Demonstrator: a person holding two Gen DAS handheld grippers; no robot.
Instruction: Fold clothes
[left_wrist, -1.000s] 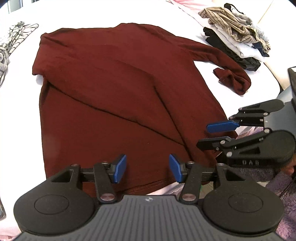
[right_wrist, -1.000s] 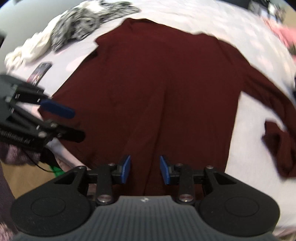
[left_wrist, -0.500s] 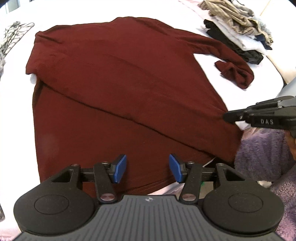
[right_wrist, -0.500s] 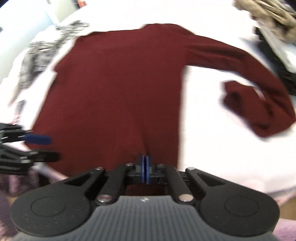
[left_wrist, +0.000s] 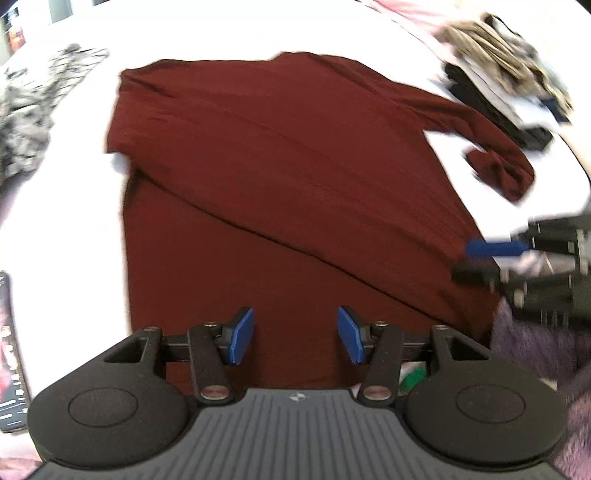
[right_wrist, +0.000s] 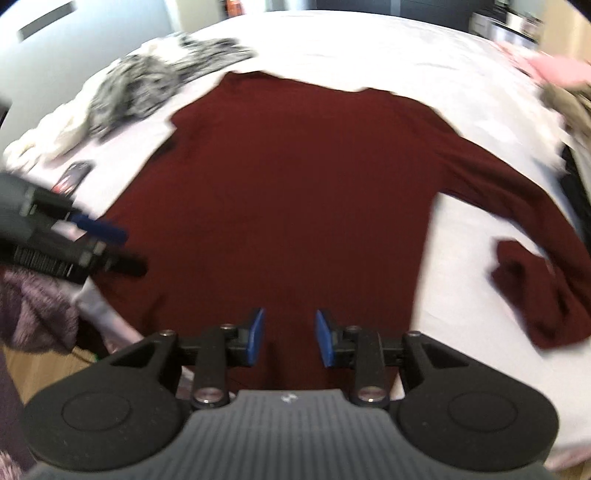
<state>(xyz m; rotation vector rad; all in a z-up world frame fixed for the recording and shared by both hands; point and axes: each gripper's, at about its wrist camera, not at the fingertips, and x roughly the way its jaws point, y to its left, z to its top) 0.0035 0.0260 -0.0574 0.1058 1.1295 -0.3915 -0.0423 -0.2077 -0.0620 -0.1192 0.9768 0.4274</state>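
Lying flat across the white bed cover (left_wrist: 74, 229) is a dark red long-sleeved top (left_wrist: 288, 192), its hem facing both cameras and its neck pointing away. One sleeve is folded diagonally across the chest, making a long crease that is running from upper left to lower right in the left wrist view. The other sleeve (right_wrist: 524, 221) is stretching out to the right, and its cuff end is doubling back on itself into a crumpled bunch near the bed's edge.

The left gripper (left_wrist: 295, 334) is hovering just over the hem with its blue pads (left_wrist: 242, 334) standing well apart and nothing between them. The right gripper (right_wrist: 288, 338) is also hanging above the hem, jaws parted (a narrower gap than the left one's), gripping nothing. Each gripper is showing at the edge of the other's view, blurred.

A heap of black-and-white patterned fabric (right_wrist: 155, 85) is sitting beyond the top's left shoulder, with a pale cream knit (right_wrist: 55, 136) beside it. A stack of folded clothes (left_wrist: 506, 81) is resting past the outstretched sleeve, near the far right corner. A dark flat device (right_wrist: 74, 175), too blurred to identify, is lying on the cover left of the top. Fuzzy purple fabric (left_wrist: 535, 354) is showing by the near edge.
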